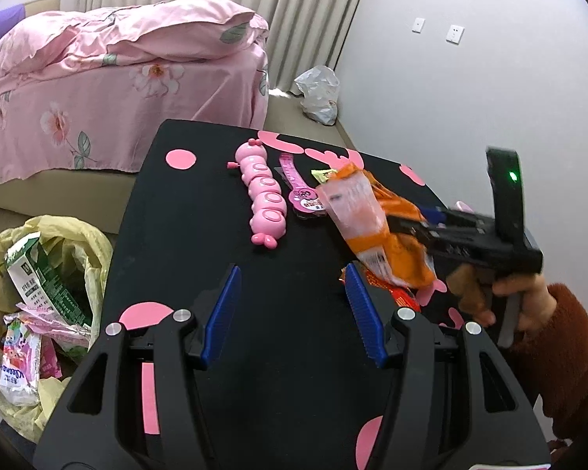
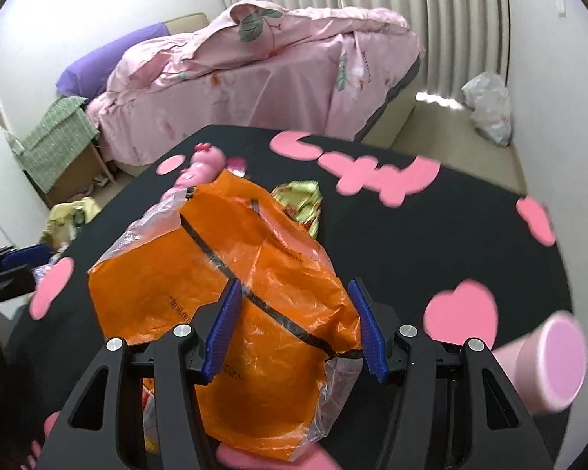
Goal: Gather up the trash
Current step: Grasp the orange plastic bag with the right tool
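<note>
We see the orange snack wrapper lying crumpled on the black table with pink patches, and we take it as our landmark. Our right gripper hangs over the wrapper's near end, its blue pads spread to either side of the plastic and not pressing on it, so it stands released. Our left gripper is released too, with only bare tabletop between its pads, left of the wrapper. Left of the wrapper lie a pink toy watch and then a pink caterpillar toy. A gold-green wrapper peeks out behind it. Further left, off the table's edge, a yellow trash bag holds cartons and packets.
</note>
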Tool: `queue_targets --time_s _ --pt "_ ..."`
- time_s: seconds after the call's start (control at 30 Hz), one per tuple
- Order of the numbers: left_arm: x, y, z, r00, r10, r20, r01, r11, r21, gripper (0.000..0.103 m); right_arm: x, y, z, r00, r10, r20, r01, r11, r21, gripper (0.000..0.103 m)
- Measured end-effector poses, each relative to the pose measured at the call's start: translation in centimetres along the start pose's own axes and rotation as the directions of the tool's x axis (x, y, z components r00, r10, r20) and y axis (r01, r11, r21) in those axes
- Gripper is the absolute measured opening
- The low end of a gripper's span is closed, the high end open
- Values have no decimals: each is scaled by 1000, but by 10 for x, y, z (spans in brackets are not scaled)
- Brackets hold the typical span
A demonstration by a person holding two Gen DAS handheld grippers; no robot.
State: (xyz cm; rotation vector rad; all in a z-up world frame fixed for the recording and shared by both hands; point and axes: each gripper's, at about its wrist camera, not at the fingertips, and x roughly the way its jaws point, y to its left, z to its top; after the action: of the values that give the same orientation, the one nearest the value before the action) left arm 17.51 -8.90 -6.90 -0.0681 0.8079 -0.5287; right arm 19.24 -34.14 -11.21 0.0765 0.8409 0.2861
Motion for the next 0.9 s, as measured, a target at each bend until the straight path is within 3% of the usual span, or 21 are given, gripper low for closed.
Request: queue_targets --time_s 0.1,0.17,0.27,0.4,0.5,0.6,0.73,0.9 --pt "0 2 -2 1000 -3 -2 3 1000 -11 53 -10 2 -10 1000 0 -17 0 1000 7 47" --pt "1 3 -4 1000 -4 -5 4 1000 -14 53 -21 7 -18 1000 0 -8 0 1000 -16 28" --pt "0 4 -7 1000 -3 -10 3 1000 -15 53 -39 10 -27 1000 -10 19 10 999 -37 20" --pt "-1 3 -8 1000 -7 -12 7 1000 -11 53 -77 4 -38 994 -35 101 35 999 9 18" --pt "2 -2 -10 1000 -16 -23 16 1000 2 53 -106 -9 -49 985 -98 145 89 994 67 18" --pt "7 -11 -12 999 -28 -44 29 999 21 53 -124 -22 -65 975 -165 150 151 983 101 18" --pt "14 -28 -14 996 -51 -68 56 996 70 53 -133 -40 -89 975 -190 118 167 969 180 18" --pt "26 -55 -12 993 -79 -92 92 986 139 53 -125 -41 -114 980 -187 74 170 966 195 18"
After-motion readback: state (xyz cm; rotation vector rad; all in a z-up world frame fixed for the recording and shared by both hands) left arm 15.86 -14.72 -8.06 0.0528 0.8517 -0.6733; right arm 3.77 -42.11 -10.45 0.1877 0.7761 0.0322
